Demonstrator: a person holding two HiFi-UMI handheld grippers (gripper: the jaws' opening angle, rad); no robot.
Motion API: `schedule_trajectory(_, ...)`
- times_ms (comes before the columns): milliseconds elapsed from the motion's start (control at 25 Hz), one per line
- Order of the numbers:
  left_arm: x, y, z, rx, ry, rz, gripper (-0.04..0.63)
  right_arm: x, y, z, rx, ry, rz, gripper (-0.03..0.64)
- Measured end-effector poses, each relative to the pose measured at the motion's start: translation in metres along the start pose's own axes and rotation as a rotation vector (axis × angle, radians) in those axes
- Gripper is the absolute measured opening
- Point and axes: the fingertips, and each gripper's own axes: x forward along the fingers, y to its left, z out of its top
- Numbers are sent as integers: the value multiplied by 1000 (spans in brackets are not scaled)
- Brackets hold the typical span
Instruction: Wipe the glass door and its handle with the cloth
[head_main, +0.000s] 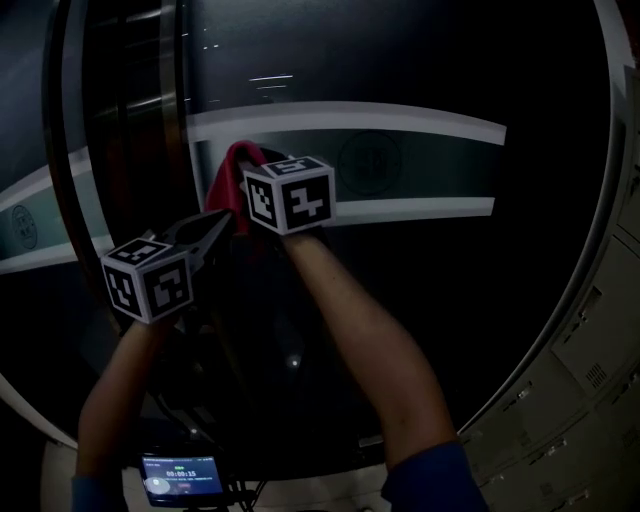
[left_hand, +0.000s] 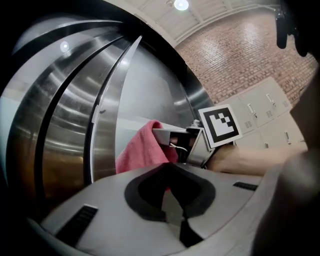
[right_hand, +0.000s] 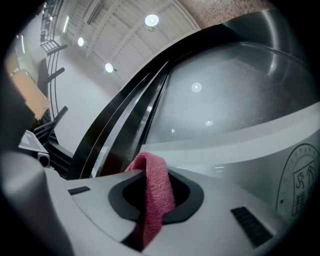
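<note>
The glass door (head_main: 400, 70) is dark, with a white and green band (head_main: 420, 165) across it. A pink cloth (head_main: 232, 168) presses against the glass, with my right gripper (head_main: 250, 180) shut on it. In the right gripper view the cloth (right_hand: 156, 192) hangs folded out of the jaws in front of the glass (right_hand: 230, 100). My left gripper (head_main: 222, 225) sits just below and left of the cloth, shut and holding nothing. In its own view the left gripper (left_hand: 172, 197) points at the cloth (left_hand: 142, 150) and the right gripper (left_hand: 187, 145). A tall steel bar (left_hand: 102, 125) that looks like the handle stands left of the cloth.
Pale lockers (head_main: 585, 375) line the lower right, also seen as lockers (left_hand: 272, 107) under a brick wall (left_hand: 240, 55). A small lit screen (head_main: 182, 478) sits low between the person's forearms. Dark vertical door frames (head_main: 120, 110) run up the left.
</note>
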Motion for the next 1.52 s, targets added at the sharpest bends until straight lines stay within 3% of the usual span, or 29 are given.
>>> schedule_trajectory(240, 38, -22, 4, -27, -46, 67, 11, -56, -76, 10, -24, -12, -11, 32)
schedule_trajectory(760, 184, -149, -30, -71, -12, -42, 11, -242, -305, 9, -49, 33, -286, 32)
schedule_trajectory(1040, 219, -176, -39, -90, -2, -56, 11, -299, -379, 1, -56, 76, -394, 31)
schedule_trajectory(1280, 216, -167, -47, -107, 3, -24, 11, -305, -386, -7, -63, 96, -394, 31)
schedule_trajectory(1400, 205, -157, -51, -92, 5, 2, 11, -292, -343, 1, -66, 35, -312, 31)
schedule_trajectory(1520, 182, -141, -57, -79, 11, 45, 11, -259, -272, -3, -52, -18, -169, 31)
